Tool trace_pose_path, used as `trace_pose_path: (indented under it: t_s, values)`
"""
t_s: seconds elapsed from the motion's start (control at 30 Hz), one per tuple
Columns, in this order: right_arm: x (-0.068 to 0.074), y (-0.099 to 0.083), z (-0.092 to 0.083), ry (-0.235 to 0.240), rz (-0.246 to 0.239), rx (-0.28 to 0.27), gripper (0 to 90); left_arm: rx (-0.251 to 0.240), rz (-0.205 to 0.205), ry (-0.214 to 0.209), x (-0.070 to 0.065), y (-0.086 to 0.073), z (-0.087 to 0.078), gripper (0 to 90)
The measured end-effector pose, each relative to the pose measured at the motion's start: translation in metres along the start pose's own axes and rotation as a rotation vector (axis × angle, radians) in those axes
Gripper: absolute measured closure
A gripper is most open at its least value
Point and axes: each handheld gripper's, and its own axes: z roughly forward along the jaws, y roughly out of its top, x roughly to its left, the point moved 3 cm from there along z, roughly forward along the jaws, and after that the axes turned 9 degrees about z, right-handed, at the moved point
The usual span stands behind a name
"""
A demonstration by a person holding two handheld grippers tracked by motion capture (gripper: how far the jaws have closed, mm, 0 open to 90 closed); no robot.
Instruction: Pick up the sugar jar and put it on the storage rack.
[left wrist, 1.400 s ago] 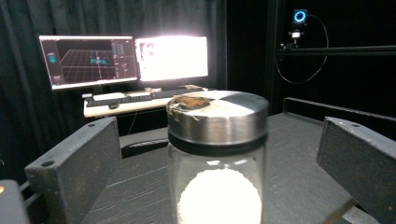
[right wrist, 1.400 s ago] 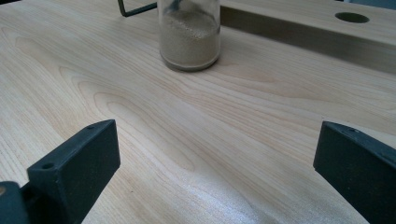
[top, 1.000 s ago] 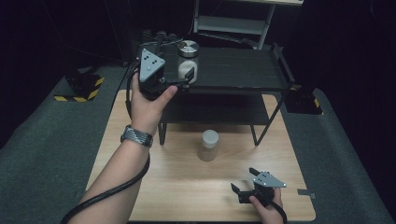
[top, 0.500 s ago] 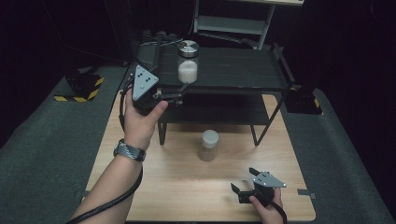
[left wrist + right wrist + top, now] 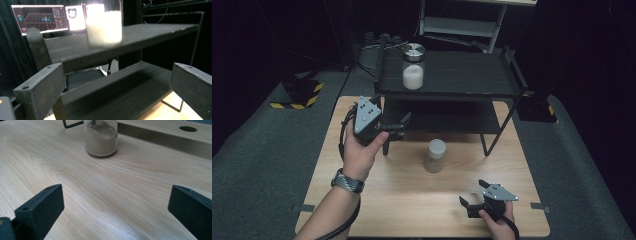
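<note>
Behind the white-filled jar (image 5: 103,23), the left gripper view reveals monitors (image 5: 47,18).

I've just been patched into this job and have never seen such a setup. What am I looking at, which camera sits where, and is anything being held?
No robot here: a person holds a two-jaw tool in each hand. The high view looks down on the light wooden table. The left gripper is raised beside the black two-tier metal shelf; the right gripper sits low near the table's front edge. Each of the other two pictures comes from a camera riding on a gripper, looking along its black jaws. A glass jar of white grains with a silver lid stands on the top shelf; a clear jar of tan powder stands on the table. Both grippers are open and hold nothing.
</note>
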Motion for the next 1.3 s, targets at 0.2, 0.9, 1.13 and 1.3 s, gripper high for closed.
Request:
trace_pose_path:
  t_s: [0.2,0.9,1.13,1.3]
  values:
    - [0.000,0.000,0.000,0.000,0.003,0.002,0.6,0.030,0.010,-0.025,-0.008,-0.016,-0.007,0.5]
    - [0.001,0.000,0.000,-0.007,0.006,-0.003,0.6,0.149,-0.010,-0.117,-0.030,-0.091,-0.033,0.5]
    - [0.001,0.000,0.000,-0.012,0.007,-0.001,0.6,0.212,-0.023,-0.125,-0.037,-0.123,-0.044,0.6]
    - [0.002,0.000,0.000,-0.016,0.010,0.000,0.6,0.246,-0.029,-0.134,-0.043,-0.142,-0.049,0.5]
